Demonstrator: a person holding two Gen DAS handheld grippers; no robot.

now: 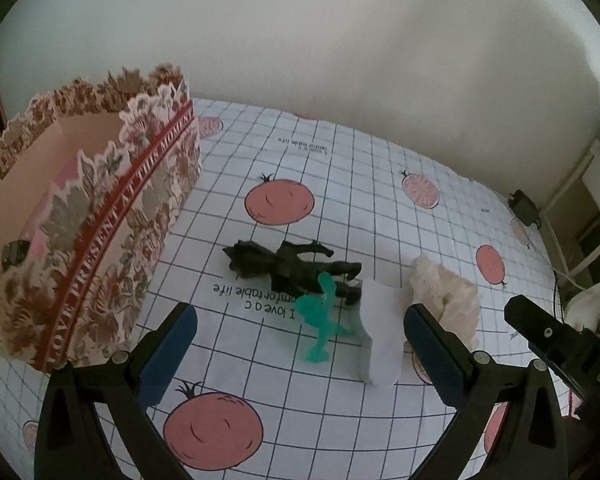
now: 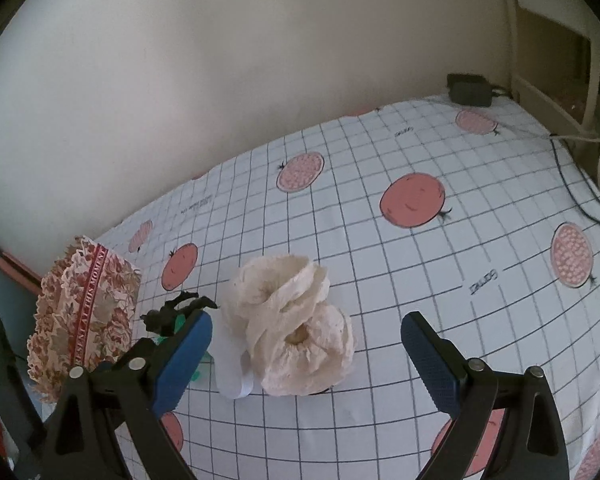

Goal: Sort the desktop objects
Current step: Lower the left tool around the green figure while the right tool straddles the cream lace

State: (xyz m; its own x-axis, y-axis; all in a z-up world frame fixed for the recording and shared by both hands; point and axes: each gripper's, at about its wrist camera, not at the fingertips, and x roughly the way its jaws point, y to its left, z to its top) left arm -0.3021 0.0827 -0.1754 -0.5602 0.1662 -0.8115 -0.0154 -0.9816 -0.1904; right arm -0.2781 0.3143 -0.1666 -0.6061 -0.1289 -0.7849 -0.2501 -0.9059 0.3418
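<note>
1. Plain cream wall (image 1: 340, 40) backs the table, which is covered by a white grid-checked cloth printed with red tomatoes (image 1: 260, 152).
2. At the table's left side I see a tall paper box with a floral print, a scalloped rim and a red lettered band (image 1: 100, 208); a small dark object (image 1: 15, 252) lies inside on its pink floor, too dim for me to identify.
3. Toward the middle of the cloth lies a dark plastic toy figure (image 1: 292, 266) on its side, with a translucent teal plastic figure (image 1: 320, 320) overlapping its lower end.
4. Just beside them stands a curled white paper strip (image 1: 380, 332), and touching that a crumpled cream fabric bundle (image 2: 296, 324).
5. My left gripper (image 1: 300, 354) hovers above the cloth, jaws wide, blue pads either side of the teal figure and gripping nothing.
6. My right gripper (image 2: 306, 364) also hangs with jaws wide and empty, the cream bundle between its blue fingers (image 2: 184, 364).
7. Far right corner holds a black adapter (image 2: 470, 88) with cables (image 2: 572, 188) trailing along the right edge; the rest of the cloth behind the bundle lies open.
</note>
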